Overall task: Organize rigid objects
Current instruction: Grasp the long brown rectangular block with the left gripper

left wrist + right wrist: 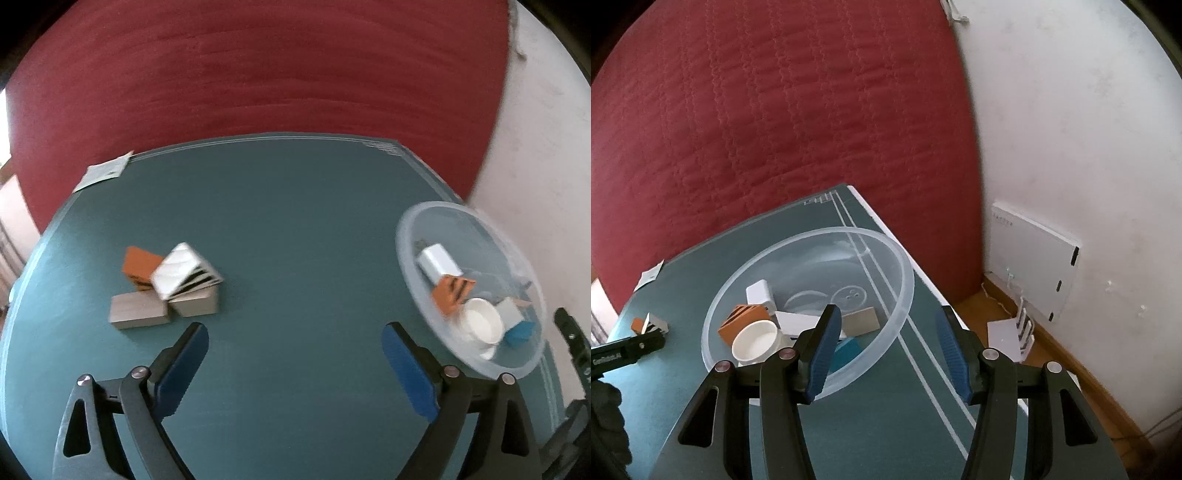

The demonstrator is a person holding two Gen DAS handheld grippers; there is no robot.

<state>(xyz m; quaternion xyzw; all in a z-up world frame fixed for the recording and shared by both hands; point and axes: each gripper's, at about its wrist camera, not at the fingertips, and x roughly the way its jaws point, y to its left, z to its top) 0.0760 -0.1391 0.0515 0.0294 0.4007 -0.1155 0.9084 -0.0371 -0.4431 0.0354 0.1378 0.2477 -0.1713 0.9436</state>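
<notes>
On the teal table (pixel 295 221), at the left, lies a small pile: an orange block (pixel 138 262), a white black-striped block (pixel 177 269) leaning on it, and two grey wooden blocks (pixel 138 312). My left gripper (pixel 293 328) hovers open over bare table, to the right of the pile, with nothing between its fingers. A clear plastic bowl (pixel 812 236) at the table's right edge holds a white round dish (pixel 755 339), an orange striped block (pixel 740 321), a white box (pixel 761 293), a grey plate (pixel 860 321) and a blue piece (pixel 846 354). My right gripper (pixel 888 310) is open, straddling the bowl's near-right rim without touching it.
A paper slip (pixel 103 173) lies at the table's far left corner. A red quilted surface (pixel 258 74) rises behind the table. Right of the table, a white panel (pixel 1030 258) leans on the wall and a white router (pixel 1012 336) sits on the wooden floor.
</notes>
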